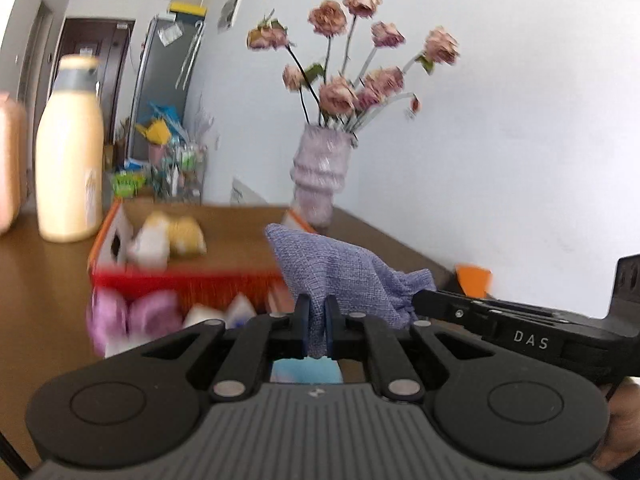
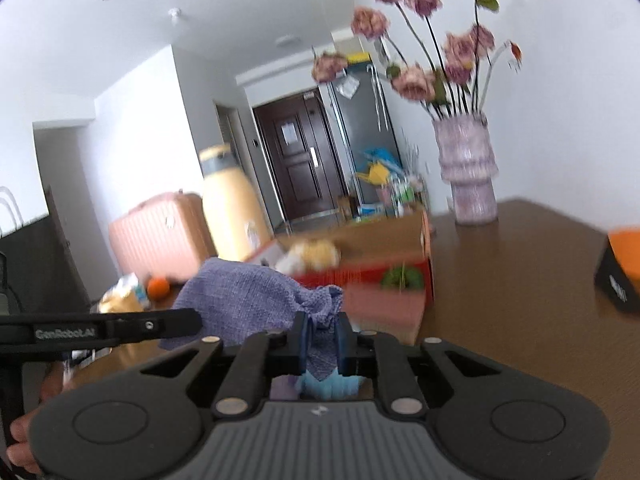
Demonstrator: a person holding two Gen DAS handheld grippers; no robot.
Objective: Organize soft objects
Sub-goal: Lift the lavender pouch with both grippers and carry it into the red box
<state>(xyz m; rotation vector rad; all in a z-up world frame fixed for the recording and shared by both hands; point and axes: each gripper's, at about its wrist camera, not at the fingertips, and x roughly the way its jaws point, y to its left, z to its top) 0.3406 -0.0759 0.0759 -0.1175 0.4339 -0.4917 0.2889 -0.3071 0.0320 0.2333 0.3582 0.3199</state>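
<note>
- Nearest, the left gripper (image 1: 317, 322) has its jaws drawn narrow on a fold of one purple woven pouch (image 1: 340, 276), which hangs in the air above the table.
- The right gripper (image 2: 322, 344) is likewise pinched tight on the gathered mouth of the same purple woven pouch (image 2: 244, 296); in the left view its black body reaches in from the right side, level, to the pouch's cinched end.
- So the pouch is stretched between the two claws, the left on its body and the right on its neck, both pointing forward and roughly level.
- A pale blue soft thing (image 1: 306, 372) shows just below the left jaws, too hidden to identify.
- Just beyond the pouch stands one red cardboard box (image 1: 180, 280), open at the top, its near rim close under the pouch; a yellow-and-white plush toy (image 1: 168, 238) lies inside.
- Left of and before the box lie two pink-purple soft things (image 1: 132, 316), blurred.
- The brown table (image 2: 520, 300) lies bare to the right of the box, up to an orange-topped black object (image 2: 622, 272) at its right edge.
- Farther left stands one cream bottle (image 1: 70, 152); far behind the box, near the wall, one vase of dried roses (image 1: 322, 168).
</note>
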